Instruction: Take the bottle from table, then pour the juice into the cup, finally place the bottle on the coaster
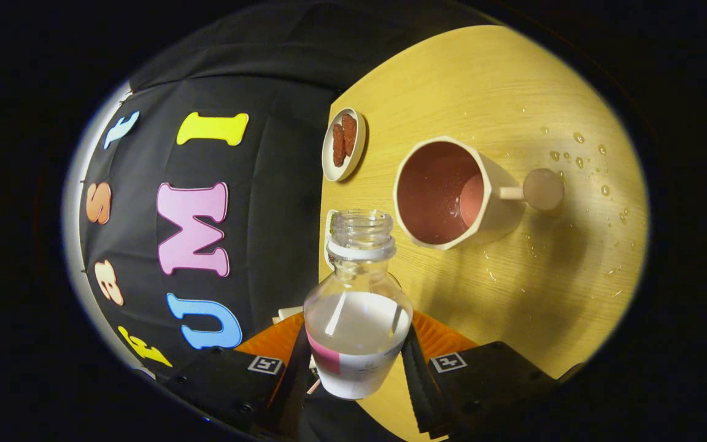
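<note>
The gripper [356, 362] sits at the bottom middle of the picture. Its two fingers [297, 374] are closed tight on a clear plastic bottle with no cap and a white and pink label [358, 319]. One finger presses on each side of the bottle's lower part. The bottle is held up off the yellow wooden table [513, 104], and its open mouth points up toward the middle of the picture. It is about half full of a pale, cloudy juice. A white ring sits around its neck.

The whole view is tipped, so the table fills the right side of the picture and the black cloth wall [267, 184] fills the left side.

Just up and to the right of the bottle's mouth stands a cream cup with a pink inside and a stick handle ending in a round knob [452, 193]. The cup is close to the bottle but apart from it. A little wet shine shows at the bottom of the cup.

Left of the cup, near the table's edge, is a small round cream dish holding brown snacks [343, 145].

Small water drops [577, 159] lie on the table at the right, past the cup's handle.
</note>
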{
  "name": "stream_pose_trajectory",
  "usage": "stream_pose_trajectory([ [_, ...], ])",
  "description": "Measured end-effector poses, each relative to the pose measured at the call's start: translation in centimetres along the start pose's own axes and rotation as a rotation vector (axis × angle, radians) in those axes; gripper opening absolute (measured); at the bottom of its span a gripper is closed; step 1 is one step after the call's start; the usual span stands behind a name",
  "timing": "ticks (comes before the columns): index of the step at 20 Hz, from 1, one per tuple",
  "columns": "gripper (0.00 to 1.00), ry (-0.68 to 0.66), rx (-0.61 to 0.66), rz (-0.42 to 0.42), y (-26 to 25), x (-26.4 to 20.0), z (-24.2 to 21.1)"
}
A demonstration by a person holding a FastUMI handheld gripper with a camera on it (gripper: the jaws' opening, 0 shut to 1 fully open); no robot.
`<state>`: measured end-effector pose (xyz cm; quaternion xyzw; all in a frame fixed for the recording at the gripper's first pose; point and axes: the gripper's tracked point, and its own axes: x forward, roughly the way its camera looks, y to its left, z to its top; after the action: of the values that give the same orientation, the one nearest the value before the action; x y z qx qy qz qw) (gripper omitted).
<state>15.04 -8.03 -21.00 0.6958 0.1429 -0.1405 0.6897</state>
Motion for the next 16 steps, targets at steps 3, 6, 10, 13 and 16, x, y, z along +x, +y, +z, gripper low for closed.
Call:
stream_pose_trajectory([
  [3,0.72,0.008,0.062,-0.008,-0.6,-0.6,0.4],
  [6,0.72,0.008,0.181,-0.001,-0.7,-0.7,0.9],
  [10,0.72,-0.014,0.315,-0.012,-0.7,-0.9,1.8],
  [13,0.72,-0.007,0.368,-0.012,-0.3,-0.6,2.1],
  [16,0.72,-0.001,0.429,-0.005,0.6,-0.3,2.1],
])
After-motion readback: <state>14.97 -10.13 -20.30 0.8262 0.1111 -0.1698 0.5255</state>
